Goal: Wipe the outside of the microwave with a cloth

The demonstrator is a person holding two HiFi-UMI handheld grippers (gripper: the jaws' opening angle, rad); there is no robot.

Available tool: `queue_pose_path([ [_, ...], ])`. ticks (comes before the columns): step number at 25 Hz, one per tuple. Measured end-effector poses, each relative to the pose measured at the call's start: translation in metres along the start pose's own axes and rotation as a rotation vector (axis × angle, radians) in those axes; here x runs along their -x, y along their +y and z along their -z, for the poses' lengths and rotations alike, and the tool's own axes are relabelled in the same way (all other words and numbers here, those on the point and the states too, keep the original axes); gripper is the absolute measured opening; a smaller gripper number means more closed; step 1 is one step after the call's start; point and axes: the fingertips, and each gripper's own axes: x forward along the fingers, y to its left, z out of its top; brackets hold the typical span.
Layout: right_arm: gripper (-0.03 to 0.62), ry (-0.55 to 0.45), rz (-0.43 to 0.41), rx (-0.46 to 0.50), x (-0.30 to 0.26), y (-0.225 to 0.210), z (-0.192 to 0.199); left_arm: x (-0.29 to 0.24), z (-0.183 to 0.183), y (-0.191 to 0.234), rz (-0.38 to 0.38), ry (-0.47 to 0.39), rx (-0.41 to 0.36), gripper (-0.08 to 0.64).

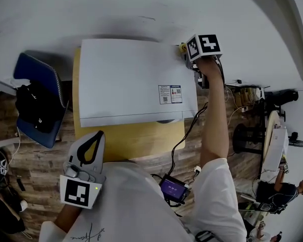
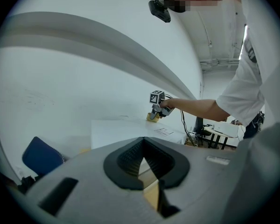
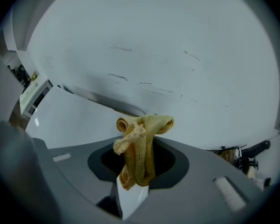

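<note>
The white microwave sits on a yellowish wooden counter, its back close to a pale wall. The person stands at the microwave's front and reaches 1 bare arm out over its right side. At the microwave's back right corner, the right gripper has its jaws clamped on a bunched yellow cloth. The gripper's own view shows the folds squeezed between the 2 jaws and a loose loop of cloth poking out past them. The cloth seems to touch the top panel right at that corner, just short of the wall. A small printed sticker lies on the top panel near the microwave's front right edge. The left gripper hangs low in front of the microwave, off its front left corner and close to the person's body. Its jaws are pressed together with nothing between them. A black cable runs down from the right gripper past the microwave's right side. A blue chair stands to the microwave's left.
</note>
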Motion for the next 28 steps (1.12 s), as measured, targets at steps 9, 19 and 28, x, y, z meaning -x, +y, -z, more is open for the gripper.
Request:
queue_pose_path([
  [9,0.127,0.003,-0.043,0.043,0.000,0.038,-0.011,0.007,0.001,0.005,-0.016,-0.013,0.022,-0.006],
  [19,0.127,0.006,-0.050,0.105,0.001,0.072,-0.021,0.017,-0.006,0.010,-0.044,-0.058,0.034,-0.006],
  [28,0.127,0.010,-0.062,0.131,0.003,0.092,-0.026,0.025,-0.005,0.013,-0.051,-0.065,0.032,-0.006],
])
